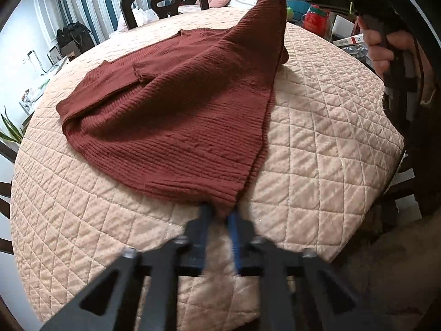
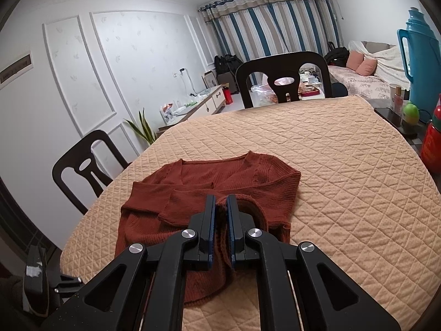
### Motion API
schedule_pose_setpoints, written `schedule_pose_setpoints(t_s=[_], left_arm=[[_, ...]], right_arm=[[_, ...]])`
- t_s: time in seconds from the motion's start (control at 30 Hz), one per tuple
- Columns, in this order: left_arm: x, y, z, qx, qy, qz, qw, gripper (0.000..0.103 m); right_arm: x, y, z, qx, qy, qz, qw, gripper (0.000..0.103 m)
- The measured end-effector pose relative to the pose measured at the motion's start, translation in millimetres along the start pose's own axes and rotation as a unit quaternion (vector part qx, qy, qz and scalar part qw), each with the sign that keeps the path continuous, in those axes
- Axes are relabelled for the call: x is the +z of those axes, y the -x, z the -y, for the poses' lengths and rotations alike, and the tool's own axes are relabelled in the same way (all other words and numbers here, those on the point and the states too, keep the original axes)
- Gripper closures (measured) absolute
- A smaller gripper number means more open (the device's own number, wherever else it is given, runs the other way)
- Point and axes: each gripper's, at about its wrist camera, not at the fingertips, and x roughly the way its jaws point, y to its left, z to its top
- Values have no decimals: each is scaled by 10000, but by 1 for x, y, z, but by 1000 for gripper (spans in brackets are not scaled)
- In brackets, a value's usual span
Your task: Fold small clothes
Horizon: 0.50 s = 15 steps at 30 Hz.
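Between the fingers of my left gripper [image 1: 219, 215] I pinch the hem of one red sweater [image 1: 176, 115]. My right gripper [image 2: 220, 207], closed narrow, holds another edge lifted above the quilted table [image 2: 344, 165]. Two chairs [image 2: 284, 77] stand beyond.

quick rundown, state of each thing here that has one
left gripper: shut on the sweater's hem corner
right gripper: shut on the sweater, held above the table
sweater: partly folded, one side lifted, rest flat
quilted cover: spread over the table
curtains: drawn
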Motion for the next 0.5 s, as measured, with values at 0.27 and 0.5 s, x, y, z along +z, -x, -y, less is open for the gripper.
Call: schedule_pose_setpoints(t_s=[0.27, 0.5], left_arm=[[6, 19, -23, -80, 426, 440, 9981, 97], [21, 43, -58, -197, 864, 890, 9921, 97]], right_arm=[[-1, 5, 4, -33, -13, 26, 10000, 95], [3, 8, 2, -52, 16, 89, 9999, 95]])
